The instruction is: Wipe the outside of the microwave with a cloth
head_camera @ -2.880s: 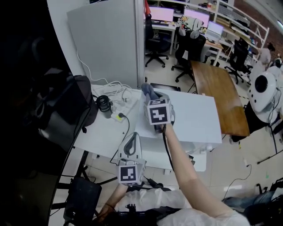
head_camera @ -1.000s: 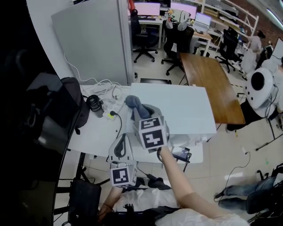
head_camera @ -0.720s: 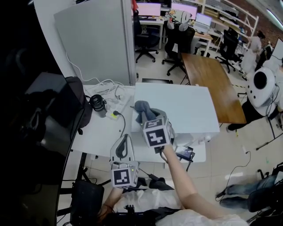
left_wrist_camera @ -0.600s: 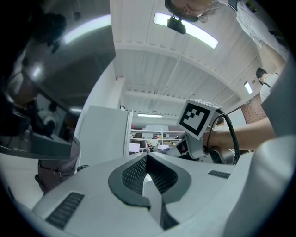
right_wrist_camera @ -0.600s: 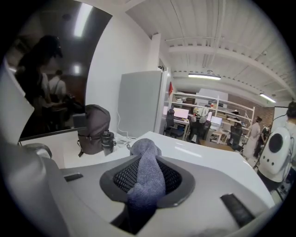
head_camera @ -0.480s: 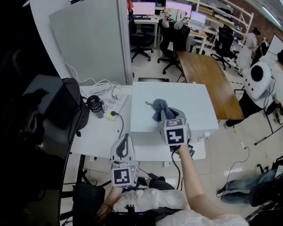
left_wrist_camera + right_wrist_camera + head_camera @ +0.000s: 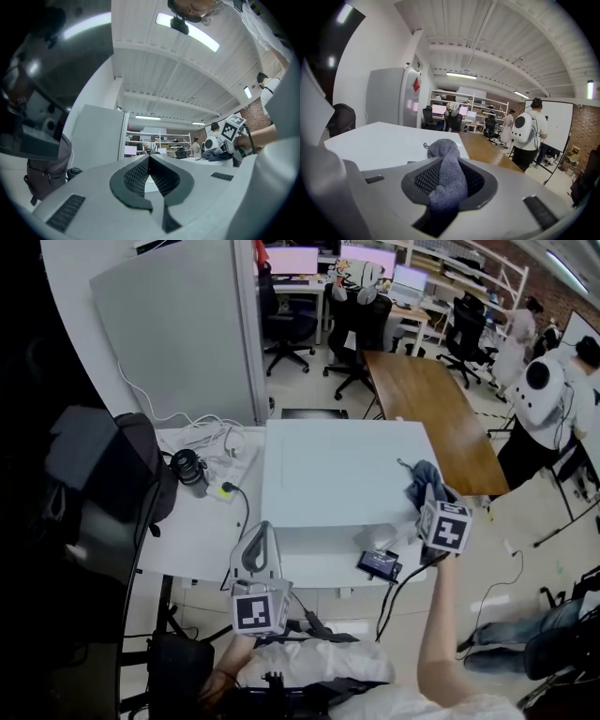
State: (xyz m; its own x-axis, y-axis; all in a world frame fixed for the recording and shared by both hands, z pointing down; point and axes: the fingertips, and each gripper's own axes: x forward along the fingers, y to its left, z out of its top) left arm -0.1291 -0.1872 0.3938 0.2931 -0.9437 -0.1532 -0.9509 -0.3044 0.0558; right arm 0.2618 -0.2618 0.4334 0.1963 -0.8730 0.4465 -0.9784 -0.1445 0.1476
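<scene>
— So, head view first: where's the cloth?
— Bunched at the right edge of the microwave, near the front corner of its white top. The right gripper has it, out on a stretched arm.
— Is it pressing on the casing?
— Can't tell from up there.
— And the other hand?
— The left gripper sits low by the microwave's front left corner, well apart from the cloth. A dark bag and loose cables lie on the table to the left. A wooden table stands beyond on the right.
— Left gripper view?
— Its jaws are pressed together, ribbed pads meeting, nothing between them. Far to the right you can see the right gripper, with the cloth just below its marker cube.
— Right gripper view?
— Jaws clamped on the grey-blue cloth. It runs up between the pads and bulges out in a knot above them. Behind the knot lies the microwave's flat white top, and further off stands a person with a white backpack.
</scene>
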